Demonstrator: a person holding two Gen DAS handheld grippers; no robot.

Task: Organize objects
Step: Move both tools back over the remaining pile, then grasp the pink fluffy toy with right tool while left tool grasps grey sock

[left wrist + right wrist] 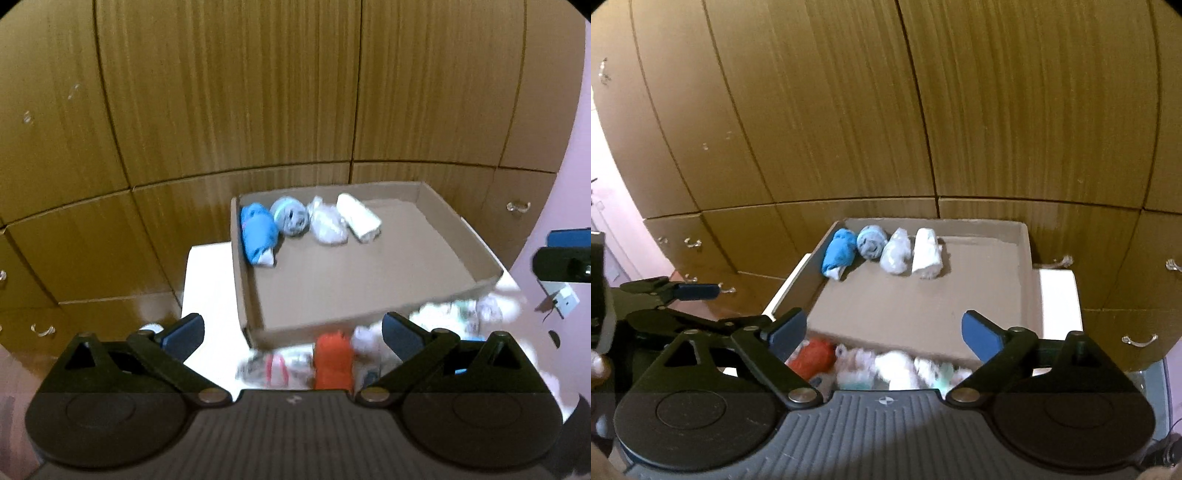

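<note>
The left gripper [291,334] and the right gripper [884,330] both had their jaws spread wide, and nothing was between them. Beyond both pairs of jaws a shallow cardboard box [369,280] lay on the white desk [207,280]. At its far wall four rolled cloth bundles stood in a row: a blue roll [258,232], a grey-blue roll [291,216], a pale crinkled roll [327,225] and a white roll [358,218]. It seemed that about the first row was done. Just in front of the jaws, outside the near wall of the box, a loose pile [901,365] with an orange roll [332,360] waited to be sorted, so much work was probably left. Most of the box floor beyond the jaws was bare, which gave good room for placing. The near wall of the box was low, but a roll carried too low could probably catch on it.
</note>
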